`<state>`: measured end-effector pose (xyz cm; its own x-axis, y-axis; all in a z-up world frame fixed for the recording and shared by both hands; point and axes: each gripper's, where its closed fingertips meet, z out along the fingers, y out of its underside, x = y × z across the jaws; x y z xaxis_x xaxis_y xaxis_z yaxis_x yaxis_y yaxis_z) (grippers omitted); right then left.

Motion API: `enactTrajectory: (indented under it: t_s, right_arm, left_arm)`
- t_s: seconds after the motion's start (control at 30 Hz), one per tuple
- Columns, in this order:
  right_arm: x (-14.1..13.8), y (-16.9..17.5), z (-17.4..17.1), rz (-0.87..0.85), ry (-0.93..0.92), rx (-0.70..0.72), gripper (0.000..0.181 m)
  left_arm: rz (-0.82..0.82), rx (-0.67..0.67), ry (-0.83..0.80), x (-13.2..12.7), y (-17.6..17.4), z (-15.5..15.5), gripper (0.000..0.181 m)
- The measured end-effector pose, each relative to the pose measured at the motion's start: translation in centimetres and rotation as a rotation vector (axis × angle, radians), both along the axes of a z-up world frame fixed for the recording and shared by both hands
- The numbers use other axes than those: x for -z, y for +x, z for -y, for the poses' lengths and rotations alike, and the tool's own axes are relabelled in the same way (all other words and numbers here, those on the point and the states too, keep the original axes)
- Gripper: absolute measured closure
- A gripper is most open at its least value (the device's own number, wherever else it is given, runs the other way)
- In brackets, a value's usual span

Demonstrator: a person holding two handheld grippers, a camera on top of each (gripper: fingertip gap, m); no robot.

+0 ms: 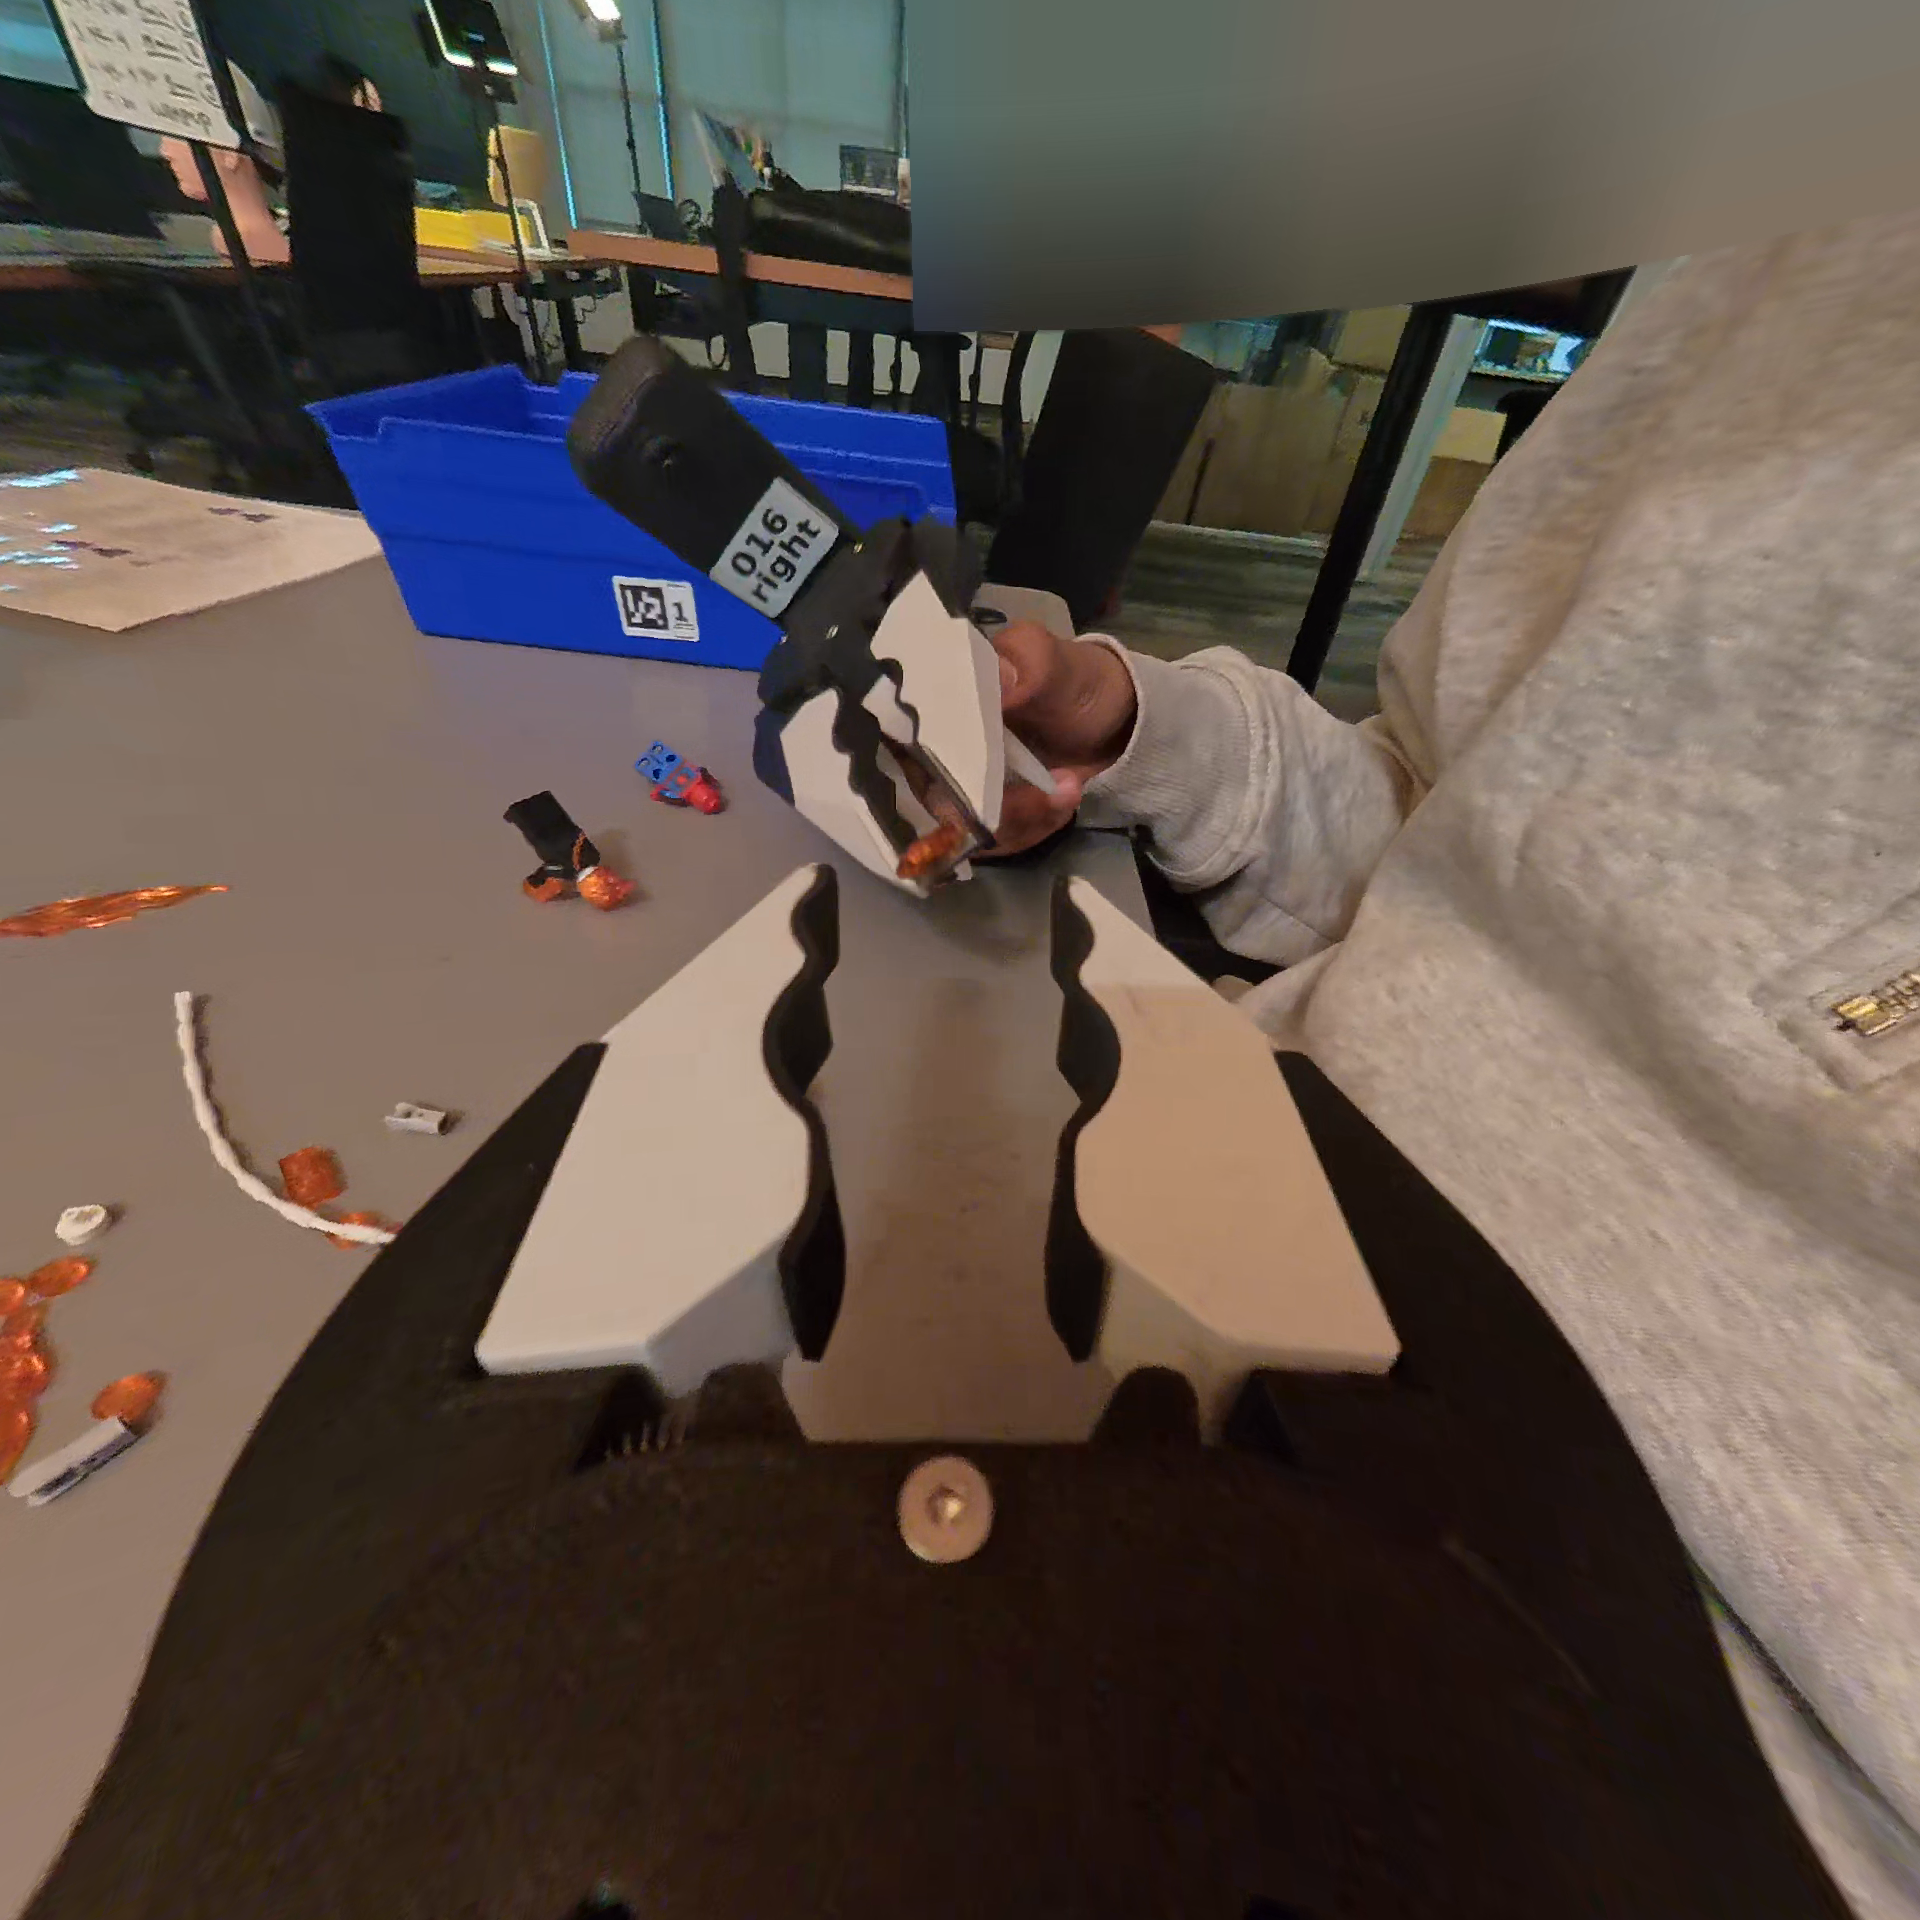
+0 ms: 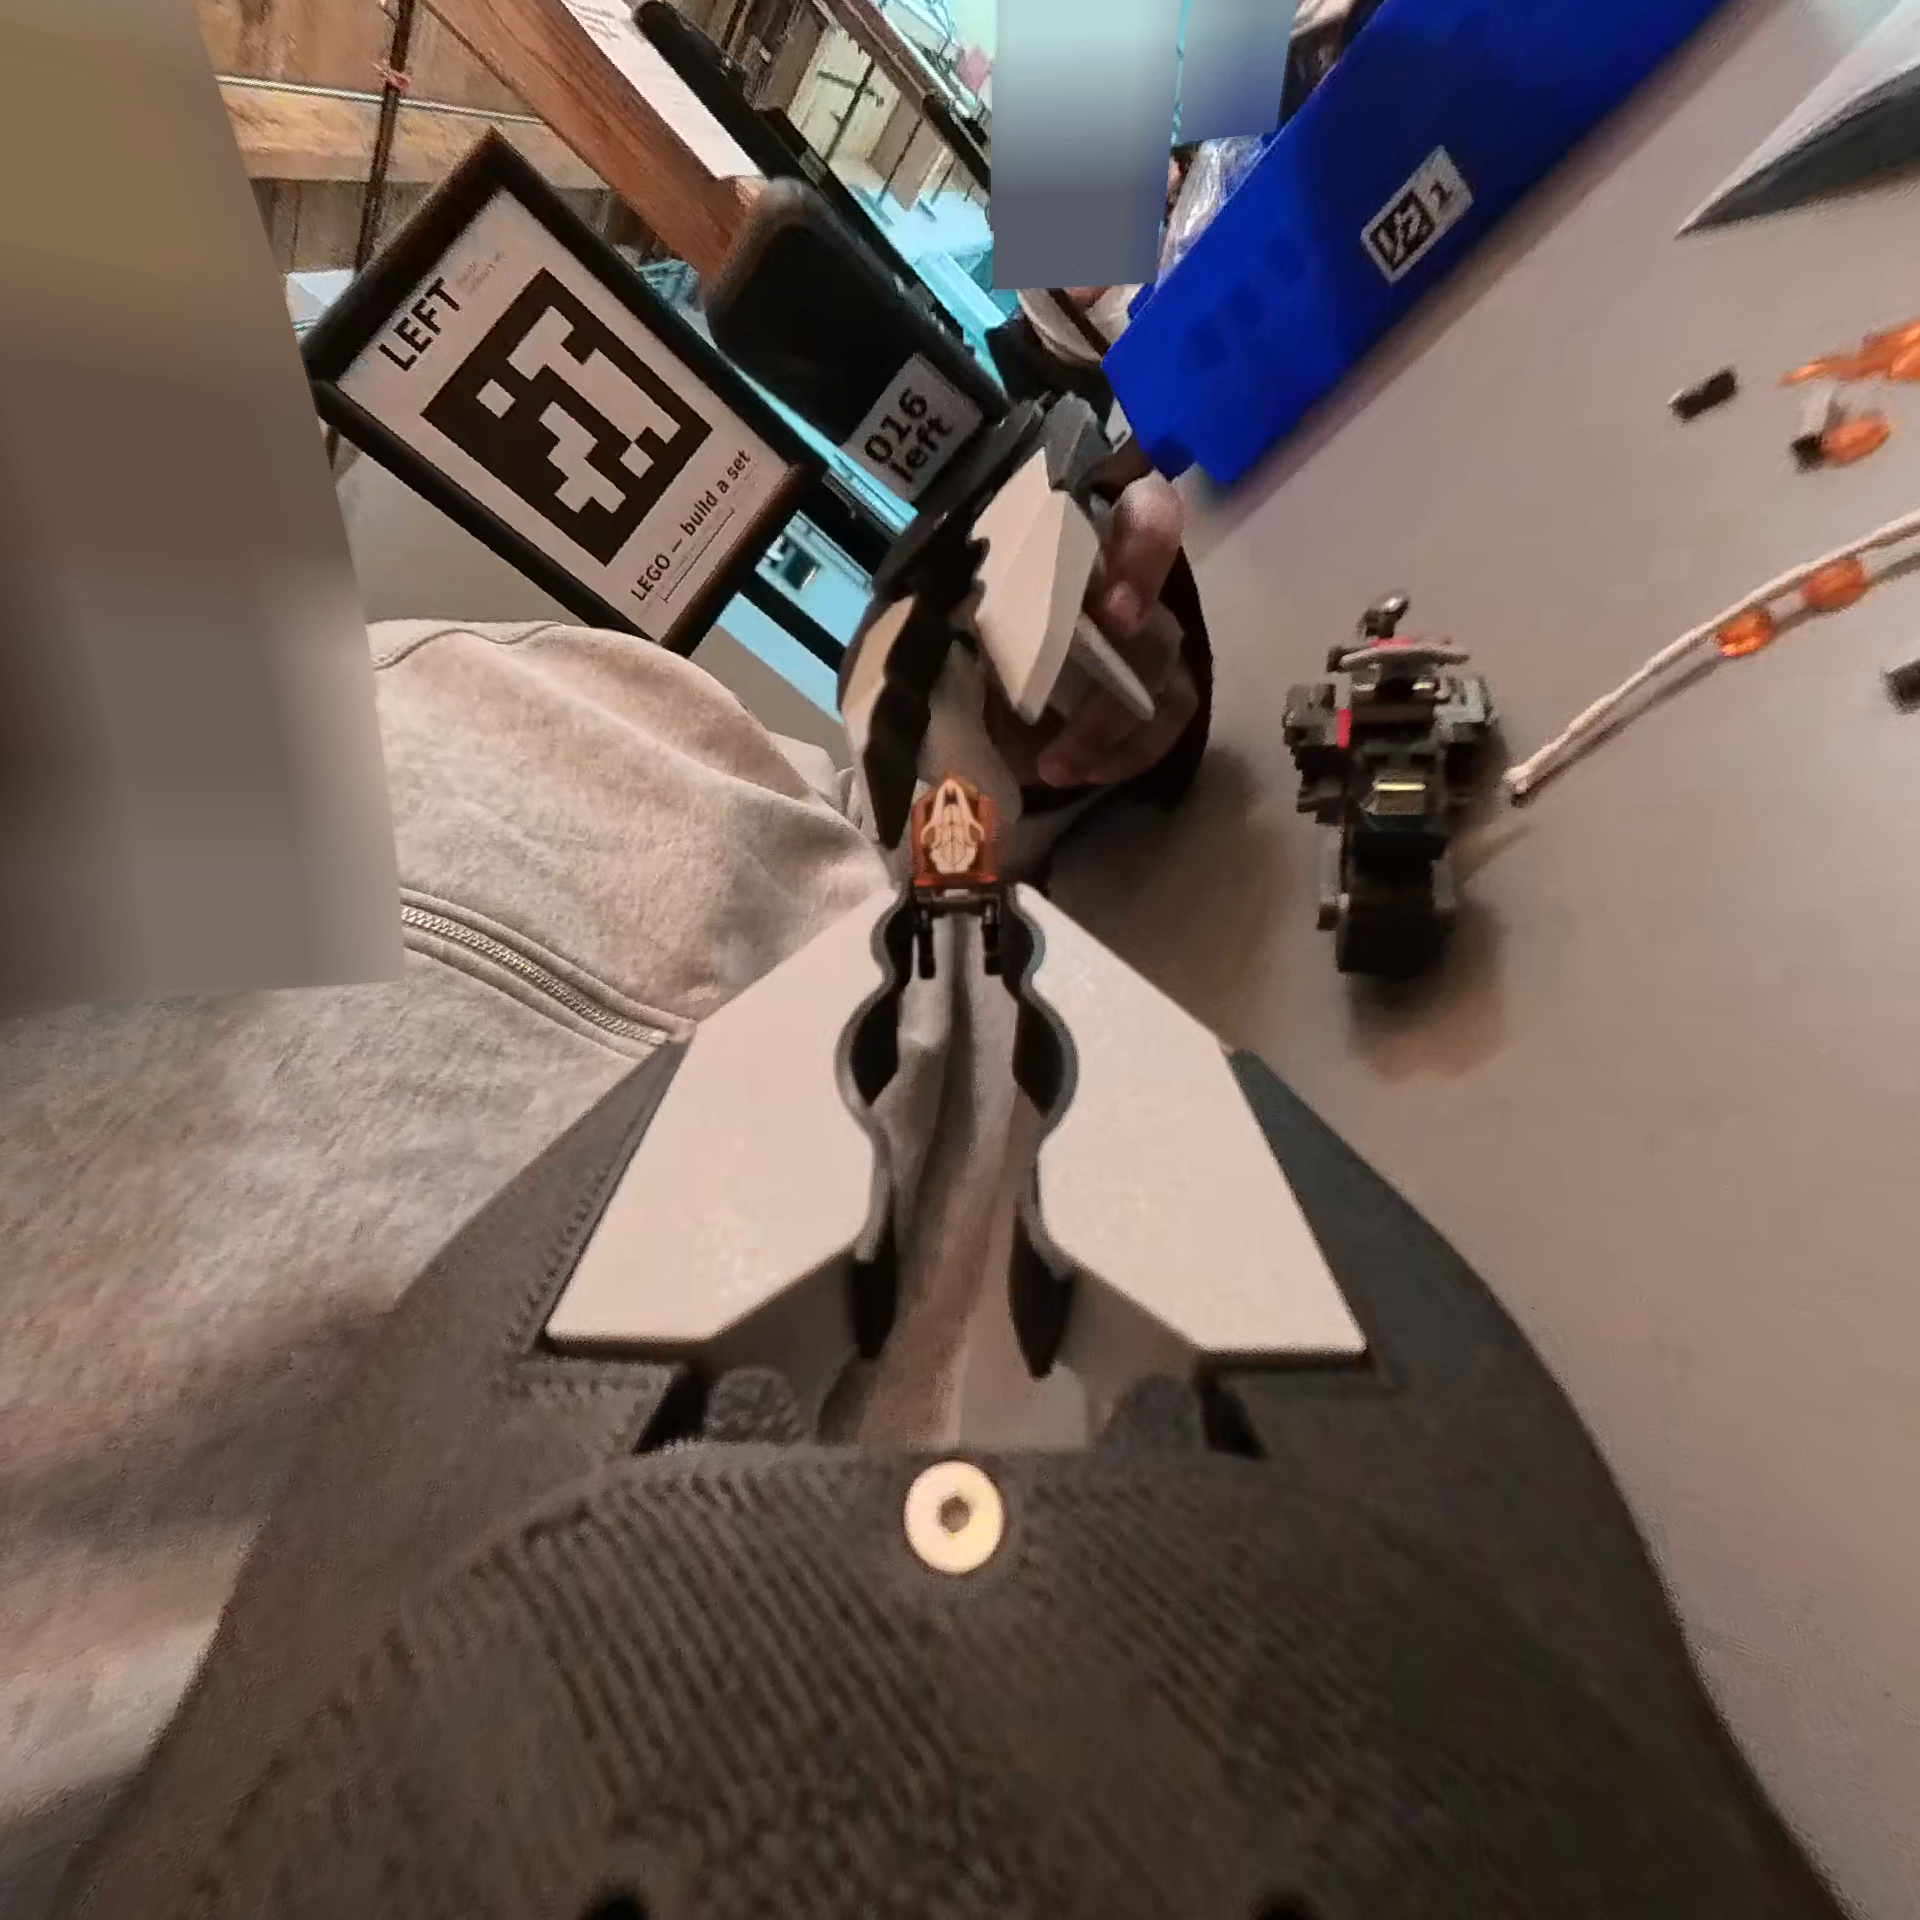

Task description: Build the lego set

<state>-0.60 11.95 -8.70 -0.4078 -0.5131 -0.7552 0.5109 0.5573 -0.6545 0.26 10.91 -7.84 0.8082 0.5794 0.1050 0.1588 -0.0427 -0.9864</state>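
Note:
My right gripper [image 2: 956,925] is shut on a small orange printed lego piece [image 2: 956,844] with black clips under it, held in the air. In the left wrist view that gripper [image 1: 925,868] shows with the orange piece [image 1: 928,854] at its tips. My left gripper [image 1: 945,899] is open and empty, its tips just below and either side of that piece. A black lego build [image 2: 1382,790] stands on the grey table [image 2: 1558,1143] to the right.
A blue bin [image 1: 499,520] stands at the back of the table. Loose parts lie to the left: a black and orange sub-assembly [image 1: 566,857], a blue and red piece [image 1: 675,779], a white string [image 1: 223,1122], several orange pieces [image 1: 31,1340], and a booklet [image 1: 135,540]. The person's grey sweatshirt [image 1: 1610,935] is close on the right. My two grippers' fingertips are within a few centimetres of each other.

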Motion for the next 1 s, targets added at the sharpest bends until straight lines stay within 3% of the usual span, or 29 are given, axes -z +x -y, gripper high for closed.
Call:
enactTrajectory:
  t_s: [0.47, 0.63, 0.73, 0.9, 1.0]
  right_arm:
    - [0.3, 1.7, 0.2, 0.052, 0.035, -0.09, 0.168]
    - [-0.3, 0.8, 0.4, 0.084, 0.006, -0.046, 0.154]
    - [-0.5, -0.2, 0.7, 0.056, -0.026, 0.018, 0.144]
    - [-0.5, -1.3, 1.0, -0.115, -0.088, 0.125, 0.141]
    - [-0.5, -1.7, 1.1, -0.152, -0.101, 0.155, 0.142]
  left_arm:
    - [-0.002, 0.038, -0.04, 0.4, 0.5, -0.9, 0.177]
    - [0.071, 0.026, 0.009, 0.6, 0.2, -0.5, 0.181]
    - [0.209, 0.009, 0.107, 1.0, -0.4, 0.0, 0.181]
    - [0.637, -0.054, 0.322, 3.6, -1.1, 0.3, 0.18]
    - [0.75, -0.112, 0.253, 5.5, -0.2, 0.4, 0.18]
